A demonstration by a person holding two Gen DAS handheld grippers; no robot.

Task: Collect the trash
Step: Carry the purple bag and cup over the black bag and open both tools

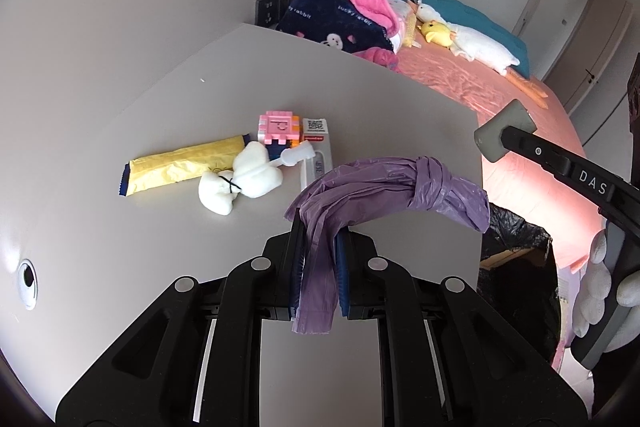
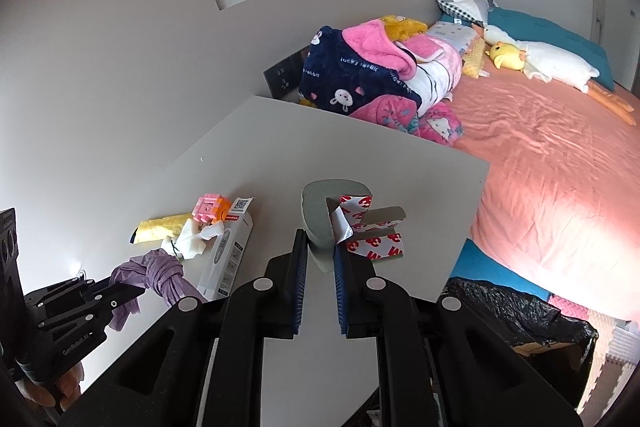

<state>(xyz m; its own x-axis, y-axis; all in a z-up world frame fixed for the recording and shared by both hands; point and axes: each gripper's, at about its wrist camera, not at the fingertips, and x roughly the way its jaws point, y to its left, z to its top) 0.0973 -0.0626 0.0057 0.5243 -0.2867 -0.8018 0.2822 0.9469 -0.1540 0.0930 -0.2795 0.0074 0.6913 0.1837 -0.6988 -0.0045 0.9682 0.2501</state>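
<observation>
My left gripper (image 1: 318,227) is shut on a knotted purple plastic bag (image 1: 392,187) and holds it above the white table (image 1: 200,247); the bag also shows in the right wrist view (image 2: 160,273). My right gripper (image 2: 320,241) is shut on a grey foam piece with red-and-white backing tape (image 2: 320,223), seen in the left wrist view (image 1: 502,133) near the table's right edge. On the table lie a yellow wrapper (image 1: 184,167), a white wad tied with a black band (image 1: 240,179), a pink block toy (image 1: 278,129) and a thermometer box (image 1: 318,151).
A bin lined with a black bag stands on the floor right of the table (image 2: 520,315), also in the left wrist view (image 1: 516,259). A bed with a pink sheet (image 2: 540,167), blankets and plush toys lies beyond. A cable hole (image 1: 27,277) is in the table at left.
</observation>
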